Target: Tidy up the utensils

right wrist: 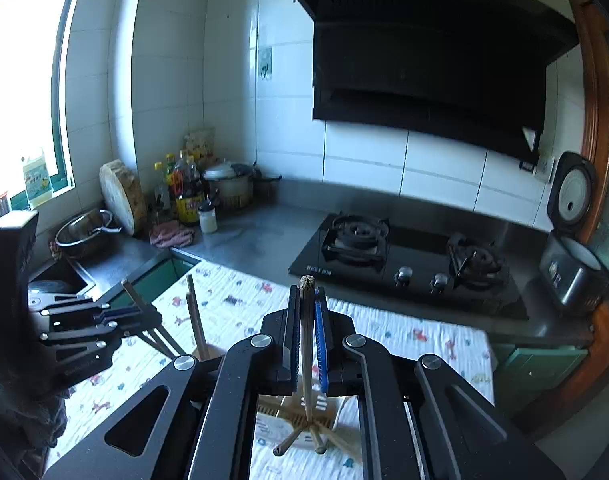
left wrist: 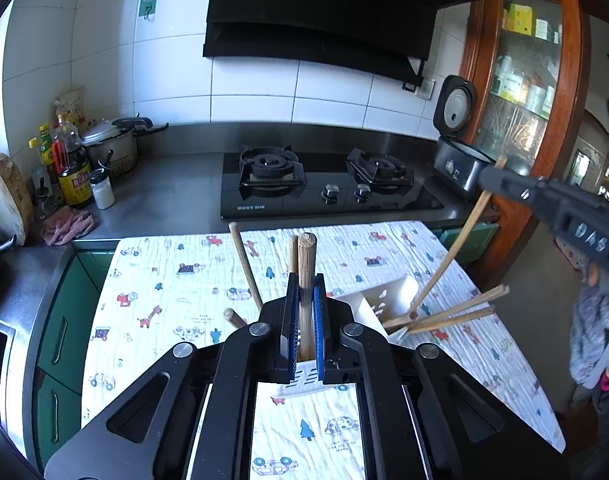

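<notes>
Wooden chopsticks, two in hand. Our left gripper [left wrist: 304, 320] is clamped on one chopstick [left wrist: 306, 280], upright, its lower end down in the white slotted holder [left wrist: 304, 380] on the printed cloth [left wrist: 164, 300]. Our right gripper [right wrist: 306, 344] is closed on a second chopstick [right wrist: 306, 320], also upright, above a white holder [right wrist: 304, 412] where several more sticks [right wrist: 296, 436] splay.

Handling, as we judge it: light, stiff, slender, smooth enough to swivel between the pads; best taken mid-shaft, as now, so the tip stays steerable into a slot.

Further stock: two loose sticks [left wrist: 246, 268] lean beside the left claw; three pale ones [left wrist: 456, 312] fan out of the holder's far compartment [left wrist: 388, 296], one running up to the right gripper's body [left wrist: 544, 200].

Not made out: the tips inside the holders, hidden by our own linkages; whether both views show one holder; how many compartments it has.
</notes>
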The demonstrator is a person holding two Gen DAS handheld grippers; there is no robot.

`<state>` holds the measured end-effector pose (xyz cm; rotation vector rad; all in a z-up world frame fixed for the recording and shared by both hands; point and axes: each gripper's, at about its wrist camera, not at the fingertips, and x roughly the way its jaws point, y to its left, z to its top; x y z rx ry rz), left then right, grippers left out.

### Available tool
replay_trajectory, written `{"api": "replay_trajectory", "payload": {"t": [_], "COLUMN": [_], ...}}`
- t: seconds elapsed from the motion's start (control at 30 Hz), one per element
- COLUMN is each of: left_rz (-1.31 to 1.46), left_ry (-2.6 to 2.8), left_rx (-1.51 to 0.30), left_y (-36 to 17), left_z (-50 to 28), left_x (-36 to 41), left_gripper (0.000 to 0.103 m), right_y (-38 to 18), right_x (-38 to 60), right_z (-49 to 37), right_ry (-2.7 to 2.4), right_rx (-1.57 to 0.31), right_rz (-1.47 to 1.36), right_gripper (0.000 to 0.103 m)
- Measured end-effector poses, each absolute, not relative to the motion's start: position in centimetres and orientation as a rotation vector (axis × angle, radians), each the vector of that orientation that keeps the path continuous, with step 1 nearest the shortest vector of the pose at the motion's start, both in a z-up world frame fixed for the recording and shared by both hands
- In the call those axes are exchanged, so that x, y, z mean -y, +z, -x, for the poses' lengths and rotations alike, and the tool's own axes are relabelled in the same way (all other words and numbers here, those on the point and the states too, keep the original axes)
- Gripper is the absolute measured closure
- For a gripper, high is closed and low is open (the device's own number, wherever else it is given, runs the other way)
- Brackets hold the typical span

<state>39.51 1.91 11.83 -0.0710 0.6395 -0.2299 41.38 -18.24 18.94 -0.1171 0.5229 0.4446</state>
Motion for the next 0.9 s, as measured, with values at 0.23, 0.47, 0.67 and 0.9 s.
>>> {"api": "replay_trajectory", "payload": {"t": [0.23, 0.47, 0.67, 0.9], "left_rz": [0.07, 0.07, 0.074, 0.059], "left_ry": [-0.224, -0.219, -0.218, -0.197], "left_rx": [-0.674, -0.671, -0.654, -0.588], "left_y": [10.7, 10.4, 11.0, 12.5], "left_z": [-40.1, -39.8, -39.0, -36.5], "left_x": [-1.8, -2.0, -2.0, -2.3], "left_gripper": [0.097, 0.096, 0.08, 0.04], "right_y": [15.6, 14.9, 15.4, 16.9], "right_x": [17.9, 18.4, 18.7, 19.3], "right_z": [-42.2, -42.0, -41.1, -39.0], "right_ry": [0.439, 0.436, 0.429, 0.402], "right_rx": [-0.599, -0.612, -0.6, -0.545], "right_rz": [0.132, 0.123, 0.129, 0.142], "right_gripper": [0.096, 0.079, 0.061, 0.03]}}
